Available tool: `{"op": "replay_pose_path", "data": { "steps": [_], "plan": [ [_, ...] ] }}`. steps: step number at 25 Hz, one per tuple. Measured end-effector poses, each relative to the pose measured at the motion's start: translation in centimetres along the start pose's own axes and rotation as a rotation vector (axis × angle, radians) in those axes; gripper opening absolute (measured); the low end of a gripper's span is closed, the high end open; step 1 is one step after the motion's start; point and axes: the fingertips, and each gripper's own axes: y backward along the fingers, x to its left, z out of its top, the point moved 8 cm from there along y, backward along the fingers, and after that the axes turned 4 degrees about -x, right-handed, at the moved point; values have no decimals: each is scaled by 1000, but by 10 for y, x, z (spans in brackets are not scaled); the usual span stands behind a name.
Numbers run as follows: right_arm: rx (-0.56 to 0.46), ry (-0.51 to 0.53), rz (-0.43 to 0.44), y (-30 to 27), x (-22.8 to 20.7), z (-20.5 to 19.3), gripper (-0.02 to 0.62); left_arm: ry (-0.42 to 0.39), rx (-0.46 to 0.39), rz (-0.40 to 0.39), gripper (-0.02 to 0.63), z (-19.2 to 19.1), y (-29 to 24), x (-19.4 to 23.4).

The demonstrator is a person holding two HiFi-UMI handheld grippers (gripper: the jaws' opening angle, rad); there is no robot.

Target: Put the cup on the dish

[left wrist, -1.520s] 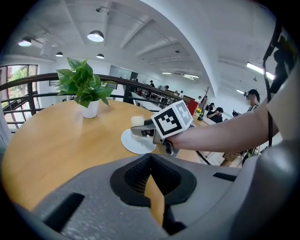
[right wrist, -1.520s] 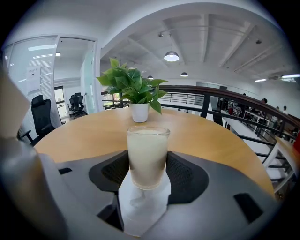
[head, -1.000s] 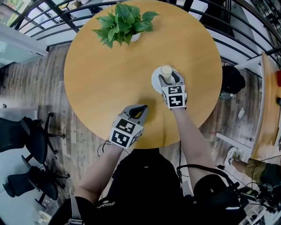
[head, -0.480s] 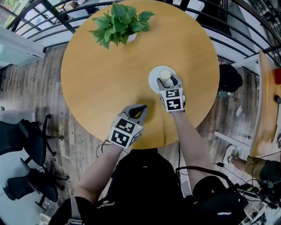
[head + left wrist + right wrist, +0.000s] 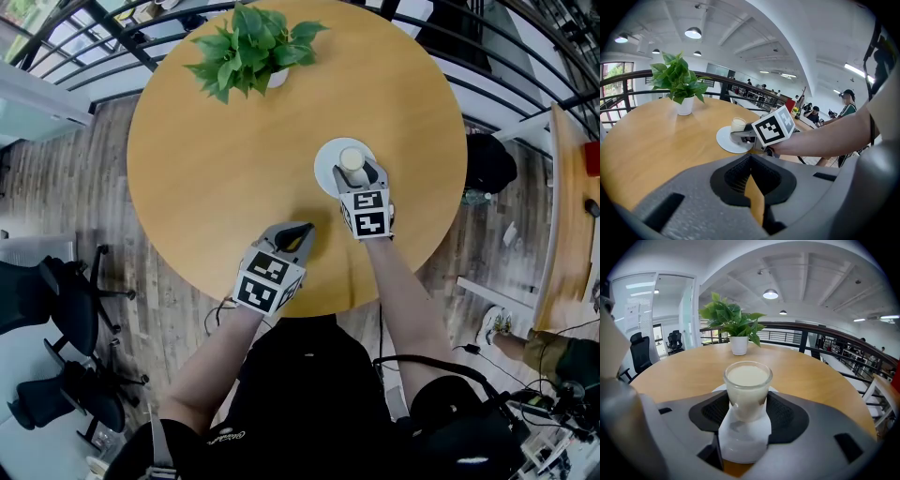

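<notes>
Right gripper (image 5: 354,174), clasping cup (image 5: 352,157), partly hides dish (image 5: 326,170).

Lower centre: black top (image 5: 300,394), black cable (image 5: 424,359) looping at lower right. Left gripper (image 5: 300,232) and right gripper (image 5: 354,174): grey shells, black-lined jaws, white cubes (image 5: 269,280) printed with black squares.

The clear glass cup (image 5: 747,385) of milky liquid stands upright on the round white dish (image 5: 325,170).

No text or number is legible; the logo (image 5: 225,437) on the black shirt (image 5: 309,375) is too small.
</notes>
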Motion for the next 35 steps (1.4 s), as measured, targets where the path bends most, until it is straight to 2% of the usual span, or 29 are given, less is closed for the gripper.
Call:
{"op": "replay_pose_path", "data": {
  "steps": [35],
  "plan": [
    [23,0,3,14,4,1,247,-12,-1,18,5,-13,8,-11]
  ]
}}
